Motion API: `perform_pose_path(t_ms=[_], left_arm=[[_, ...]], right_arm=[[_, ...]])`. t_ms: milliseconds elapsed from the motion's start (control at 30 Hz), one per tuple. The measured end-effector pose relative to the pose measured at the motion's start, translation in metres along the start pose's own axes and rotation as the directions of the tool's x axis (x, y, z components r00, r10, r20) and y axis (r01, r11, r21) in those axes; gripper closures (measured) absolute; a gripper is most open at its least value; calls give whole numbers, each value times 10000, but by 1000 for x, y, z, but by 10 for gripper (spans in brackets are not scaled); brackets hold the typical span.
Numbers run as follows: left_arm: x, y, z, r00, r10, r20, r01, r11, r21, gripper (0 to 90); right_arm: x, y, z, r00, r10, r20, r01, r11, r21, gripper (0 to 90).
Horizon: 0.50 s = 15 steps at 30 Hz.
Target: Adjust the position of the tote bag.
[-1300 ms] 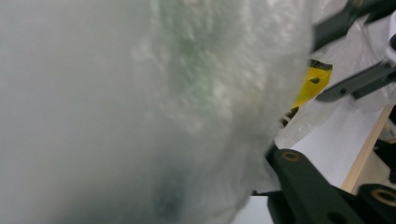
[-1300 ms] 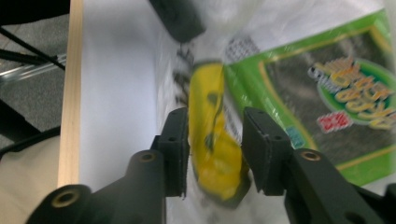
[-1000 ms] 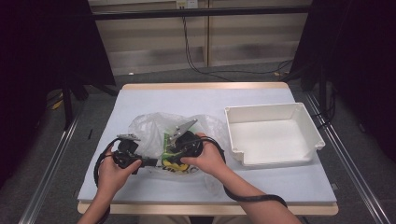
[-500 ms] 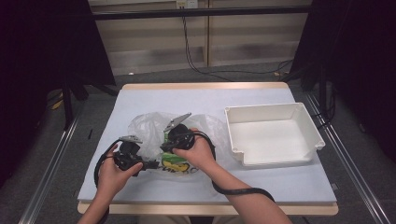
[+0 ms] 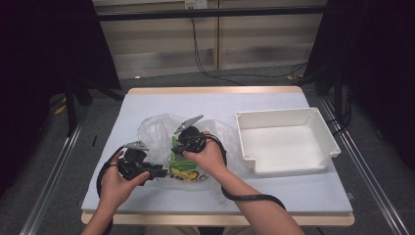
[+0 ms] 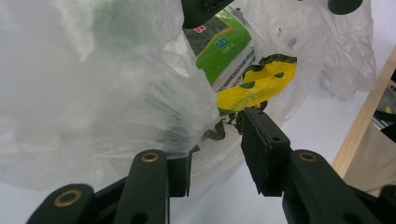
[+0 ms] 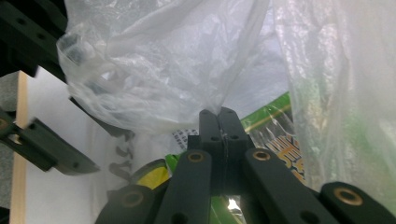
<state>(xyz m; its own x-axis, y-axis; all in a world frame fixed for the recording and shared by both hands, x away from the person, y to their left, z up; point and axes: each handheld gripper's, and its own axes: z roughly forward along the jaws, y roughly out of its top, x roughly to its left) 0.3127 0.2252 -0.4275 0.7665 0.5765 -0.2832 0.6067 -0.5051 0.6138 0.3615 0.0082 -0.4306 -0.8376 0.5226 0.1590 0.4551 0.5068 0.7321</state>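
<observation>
We see a crumpled clear plastic bag (image 5: 161, 132) lying on the white table (image 5: 274, 105), left of the middle, with a green and yellow printed snack packet (image 5: 183, 169) inside it near the front edge. An empty white rectangular plastic tray (image 5: 286, 142) stands just to the right of the bag.

Our right gripper (image 5: 182, 147) is over the middle of the bag. In the right gripper view its jaws are pressed together on a fold of the clear film, which rises in a bunched sheet from between the pads (image 7: 219, 126); the green edge of the packet shows behind them.

Our left gripper (image 5: 159, 170) sits at the bag's front left edge, pointing toward the packet. Its jaws have just been opening and now stand apart, with a gap between the pads (image 6: 257, 140). A loose edge of the film lies in that gap, and the pads do not press on it. The yellow part of the packet lies just beyond them.
</observation>
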Motion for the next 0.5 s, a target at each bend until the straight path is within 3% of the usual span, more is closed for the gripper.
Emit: perform_pose_path(t_ms=[100, 233, 367, 467, 500], left_arm=[[-1, 1, -1, 9999, 118, 73, -119, 9999, 23, 683], [-3, 2, -2, 9998, 11, 173, -11, 10000, -27, 899], [-9, 6, 0, 9989, -14, 461, 12, 10000, 45, 900], [-9, 6, 6, 9986, -141, 509, 128, 9996, 251, 900], [-9, 5, 7, 9993, -196, 318, 187, 9994, 291, 900]], right_arm=[[0, -1, 2, 10000, -64, 7, 64, 10000, 0, 900], [1, 0, 1, 9999, -89, -98, 88, 10000, -32, 900], [2, 2, 2, 9999, -121, -108, 120, 9998, -137, 900], [3, 3, 1, 10000, -52, -53, 51, 9998, -212, 900], [2, 3, 1, 10000, -23, -12, 22, 9997, -234, 900]])
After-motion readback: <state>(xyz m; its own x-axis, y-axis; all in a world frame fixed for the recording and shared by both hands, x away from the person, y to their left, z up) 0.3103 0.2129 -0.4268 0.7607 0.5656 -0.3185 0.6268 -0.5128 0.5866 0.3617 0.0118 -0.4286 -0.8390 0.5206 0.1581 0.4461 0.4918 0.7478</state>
